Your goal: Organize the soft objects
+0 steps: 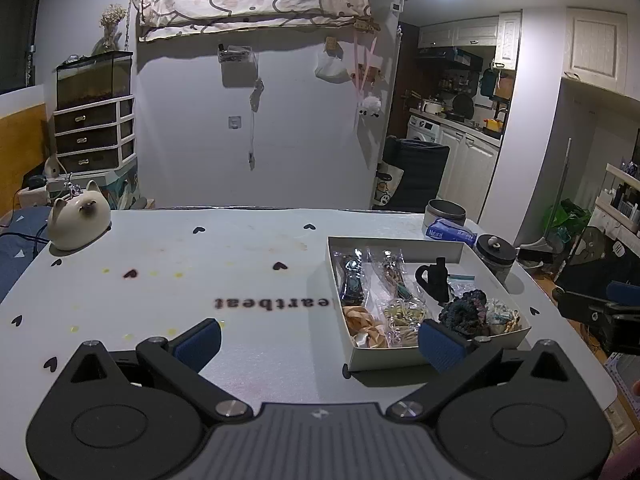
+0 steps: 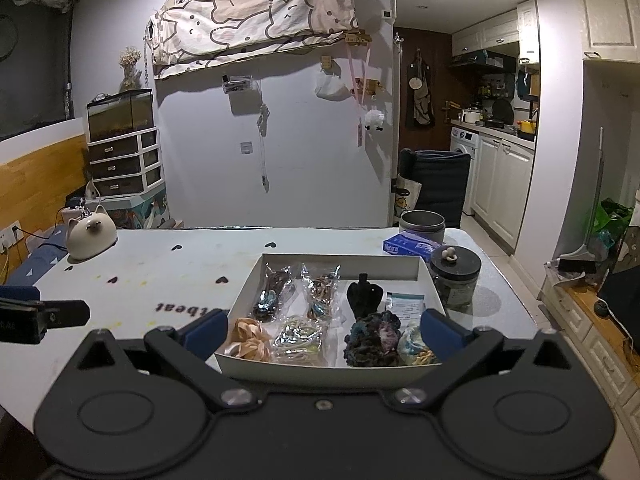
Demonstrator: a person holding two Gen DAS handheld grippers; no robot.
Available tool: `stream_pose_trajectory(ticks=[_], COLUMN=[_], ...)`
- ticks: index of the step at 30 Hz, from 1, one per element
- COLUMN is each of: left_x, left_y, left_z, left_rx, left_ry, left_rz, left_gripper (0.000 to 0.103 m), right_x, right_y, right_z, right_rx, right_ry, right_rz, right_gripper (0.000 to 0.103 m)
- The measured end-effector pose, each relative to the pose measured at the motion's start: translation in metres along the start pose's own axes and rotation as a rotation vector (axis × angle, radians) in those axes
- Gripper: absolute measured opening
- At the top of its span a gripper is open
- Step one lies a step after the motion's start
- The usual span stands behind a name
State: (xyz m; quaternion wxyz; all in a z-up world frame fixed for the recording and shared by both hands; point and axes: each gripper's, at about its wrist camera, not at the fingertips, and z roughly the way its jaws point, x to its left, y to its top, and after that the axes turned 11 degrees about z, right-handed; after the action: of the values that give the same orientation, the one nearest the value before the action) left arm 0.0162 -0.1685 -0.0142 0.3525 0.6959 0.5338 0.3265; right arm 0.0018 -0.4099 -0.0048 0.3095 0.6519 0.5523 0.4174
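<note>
Both tongs gape wide with nothing held: the left gripper (image 1: 320, 344) over bare table (image 1: 160, 280), the right gripper (image 2: 325, 330) straddling the white box (image 2: 340, 258). A dark scrunchie (image 2: 374, 338) lies at the box's 5 o'clock corner.

"eartbeat" printed on table cover (image 1: 160, 280), "natural" on blue pack (image 1: 450, 233)

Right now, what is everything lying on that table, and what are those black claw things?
White box: one, right side of table.
Dark scrunchie: one, front of box.
Peach scrunchie: one, box's front left corner.
Bagged hair ties: several clear packets, in box.
Cat ornament: one, cream, far left.
Lidded jar: one, dark, right of box.
Blue tissue pack: one, behind box.
Left gripper: black, open.
Right gripper: black, open.
</note>
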Motion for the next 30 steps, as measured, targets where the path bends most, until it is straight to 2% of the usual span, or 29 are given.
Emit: stream_pose_trajectory(ticks=[30], left_x=[0.0073], left_y=[-0.0005], left_z=[-0.0070], left_rx=[0.000], left_ry=[0.012], left_rz=[-0.002], left_gripper=[0.103], right_x=[0.0008], right_y=[0.0000], right_z=[-0.0013], right_rx=[0.000], right_ry=[0.004], right_rz=[-0.001], right_gripper=[0.103])
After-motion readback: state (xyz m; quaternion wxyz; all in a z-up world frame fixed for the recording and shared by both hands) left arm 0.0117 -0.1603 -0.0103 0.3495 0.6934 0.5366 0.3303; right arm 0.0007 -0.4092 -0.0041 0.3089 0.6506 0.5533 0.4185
